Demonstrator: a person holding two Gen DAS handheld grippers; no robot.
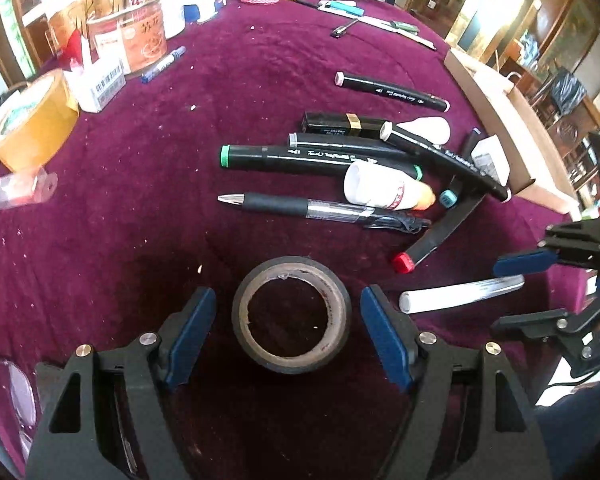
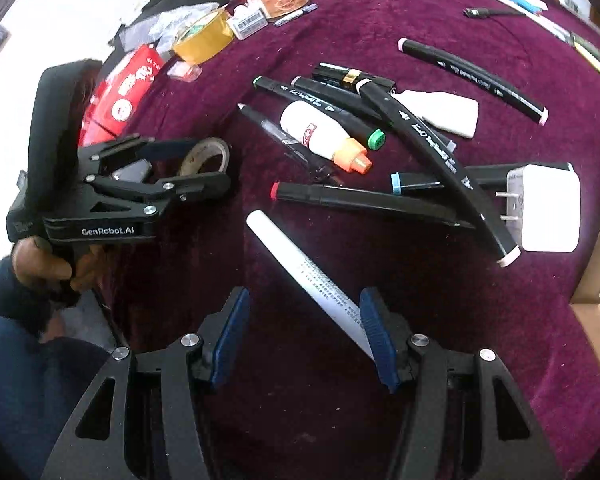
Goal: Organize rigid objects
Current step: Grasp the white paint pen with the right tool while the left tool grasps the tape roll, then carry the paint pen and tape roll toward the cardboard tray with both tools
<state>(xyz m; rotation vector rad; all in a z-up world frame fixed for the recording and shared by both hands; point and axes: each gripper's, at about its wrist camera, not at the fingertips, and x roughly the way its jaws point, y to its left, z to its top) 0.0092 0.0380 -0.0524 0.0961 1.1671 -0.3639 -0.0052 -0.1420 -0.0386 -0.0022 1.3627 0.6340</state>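
Two wrist fisheyes, angled steeply down, close over tablecloth (image 1: 140,200), sharing pen pile (image 2: 380,140)

Bare tabletop (image 1: 120,208) lies open left of the tape roll (image 1: 292,320). Ahead, the marker pile (image 1: 340,156) blocks the way; just right, the white pen (image 1: 460,294) lies close beside the roll.

Right gripper (image 2: 304,336): bottom centre, jaws apart, white pen (image 2: 306,276) running between them, its end by the right pad.
Left gripper (image 2: 204,164): left of frame, astride black tape roll (image 2: 206,156).
Markers (image 2: 380,200): piled centre-right on maroon cloth (image 2: 440,320).
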